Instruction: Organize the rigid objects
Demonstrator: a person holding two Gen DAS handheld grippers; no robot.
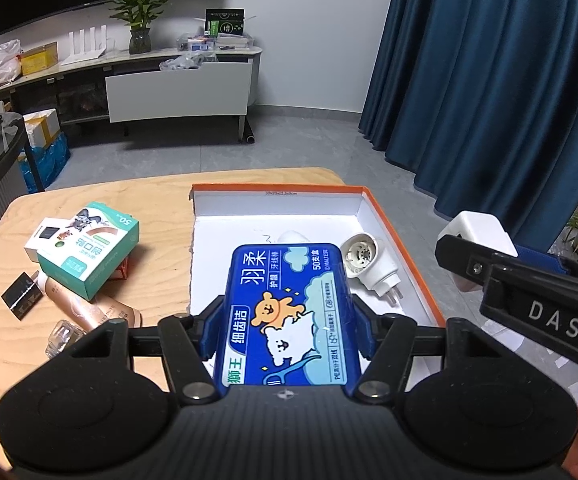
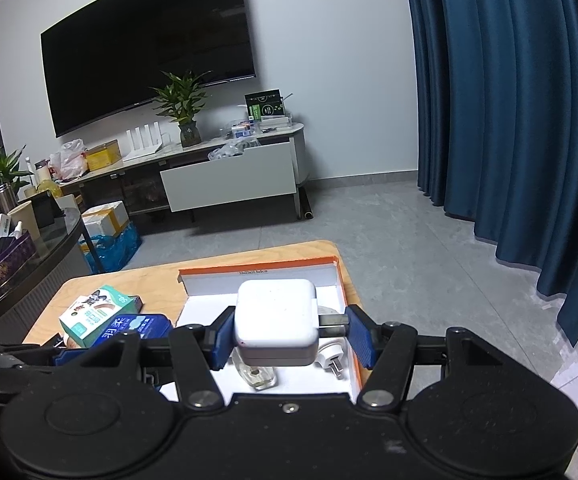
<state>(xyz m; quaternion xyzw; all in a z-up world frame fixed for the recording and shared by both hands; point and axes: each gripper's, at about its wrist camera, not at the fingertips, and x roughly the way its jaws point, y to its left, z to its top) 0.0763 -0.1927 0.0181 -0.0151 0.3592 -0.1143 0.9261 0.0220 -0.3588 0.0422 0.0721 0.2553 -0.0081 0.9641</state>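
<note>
The left tongs [image 1: 285,320] pinch a blue floss box [image 1: 287,312] by its long sides, holding it over the near part of an open orange-edged tray [image 1: 405,240] on the wooden surface [image 1: 101,188]. The right tongs [image 2: 289,338] pinch a white charger block [image 2: 275,320], one pad on its flat side and the other against its metal prongs, held above the same tray. Under the block, in the right wrist view, a small clear bottle [image 2: 259,378] and a white plug adapter [image 2: 331,360] lie on the tray floor. To the left of the tray, on the surface, sit a green-and-white carton [image 1: 89,252], a small white box [image 1: 45,238], a tan tube [image 1: 85,308] and a black packet [image 1: 21,294], bunched together. Beyond, a low cabinet [image 1: 177,92] stands under a dark screen [image 2: 145,60].
</note>
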